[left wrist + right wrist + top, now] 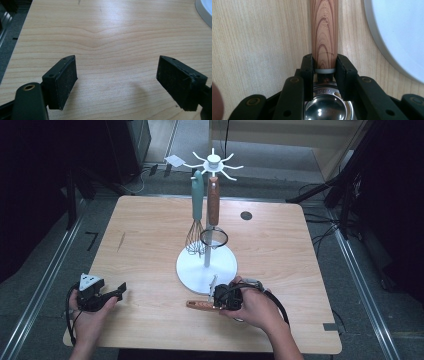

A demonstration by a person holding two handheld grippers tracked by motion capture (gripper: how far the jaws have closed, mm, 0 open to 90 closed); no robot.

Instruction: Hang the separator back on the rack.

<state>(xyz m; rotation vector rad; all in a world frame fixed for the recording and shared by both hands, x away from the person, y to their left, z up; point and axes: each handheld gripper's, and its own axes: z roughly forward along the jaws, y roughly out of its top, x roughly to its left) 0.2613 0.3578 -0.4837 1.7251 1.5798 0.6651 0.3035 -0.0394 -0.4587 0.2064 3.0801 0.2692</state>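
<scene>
A utensil with a wooden handle (199, 305) (324, 30) and a shiny metal bowl (327, 107) lies flat on the table just in front of the white stand's round base (190, 270). My right gripper (226, 299) (325, 65) is shut on it, both pads pressing the handle where it meets the metal. The handle points away from the jaws, alongside the base's rim (397, 32). My left gripper (120, 290) (116, 82) rests at the table's front left, open, with bare wood between its pads.
The stand's pole carries a spoked white top (213, 162), from which hang a teal-handled whisk (197, 195) and a brown-handled strainer (213, 200). A dark round hole (246, 215) marks the wooden table (150, 230) at the back right. Floor drops off on all sides.
</scene>
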